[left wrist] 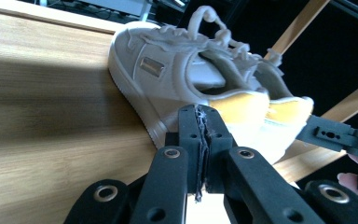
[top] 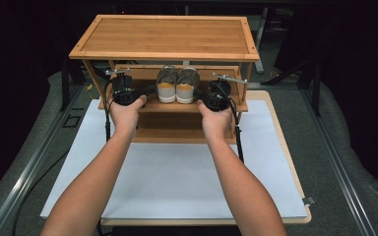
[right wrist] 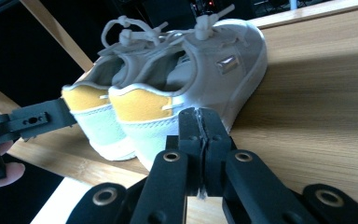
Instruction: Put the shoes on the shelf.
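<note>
two bare forearms are reaching in from the bottom of the high view, over a white sheet (top: 177,172) covering a light wooden table (top: 289,162). the left gripper (top: 128,93) and the right gripper (top: 215,96) are sitting at the front of a wooden shoe rack (top: 167,37), one at each side of a pair of sneakers (top: 178,84) on the middle shelf (top: 150,103).

in the left gripper view the left gripper (left wrist: 200,135) is keeping its jaws pressed together with nothing between them, the tips just in front of the nearer shoe's sole; whether they are touching it is hard to tell. the right gripper view is showing the same for the right gripper (right wrist: 200,133): jaws together, empty, close to the white heel of the sneakers (right wrist: 168,93).

the hands are covering most of each gripper body from above, and the rack's top board is hiding the toes of the shoes. the farther shoe is partly blocked by the nearer one in both gripper views.

beyond the table, grey carpet (top: 339,137) is running along both sides, and the room behind the rack is dark, its contents hard to make out.
</note>
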The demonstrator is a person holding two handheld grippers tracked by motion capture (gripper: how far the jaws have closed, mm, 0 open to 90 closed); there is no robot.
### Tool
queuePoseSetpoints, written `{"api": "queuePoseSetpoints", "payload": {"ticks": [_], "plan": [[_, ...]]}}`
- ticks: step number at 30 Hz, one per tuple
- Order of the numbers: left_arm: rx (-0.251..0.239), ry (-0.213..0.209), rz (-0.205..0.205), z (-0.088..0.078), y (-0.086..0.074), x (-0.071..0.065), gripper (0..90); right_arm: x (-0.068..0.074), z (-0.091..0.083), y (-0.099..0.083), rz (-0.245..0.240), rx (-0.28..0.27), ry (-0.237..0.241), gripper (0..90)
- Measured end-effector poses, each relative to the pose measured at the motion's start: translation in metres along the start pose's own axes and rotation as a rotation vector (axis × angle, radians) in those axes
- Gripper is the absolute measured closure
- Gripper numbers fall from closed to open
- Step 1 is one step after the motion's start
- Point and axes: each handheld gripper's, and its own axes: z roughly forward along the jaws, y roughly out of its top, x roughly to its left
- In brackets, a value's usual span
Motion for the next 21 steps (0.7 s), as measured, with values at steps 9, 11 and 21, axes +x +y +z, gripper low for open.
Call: {"api": "queuePoseSetpoints", "payload": {"ticks": [9, 11, 21], "plan": [[-0.003, -0.032, 0.037, -0.025, -0.001, -0.007, 88.2, 0.007, -0.019, 0.0, -0.049, -0.003, 0.018, 88.8], [-0.005, -0.043, 0.045, -0.032, -0.003, -0.008, 88.1, 0.008, -0.025, -0.003, -0.054, -0.004, 0.028, 88.7], [0.004, -0.078, 0.079, -0.058, -0.024, -0.007, 87.2, 0.013, -0.058, -0.016, -0.116, 0.015, 0.075, 88.0]]}}
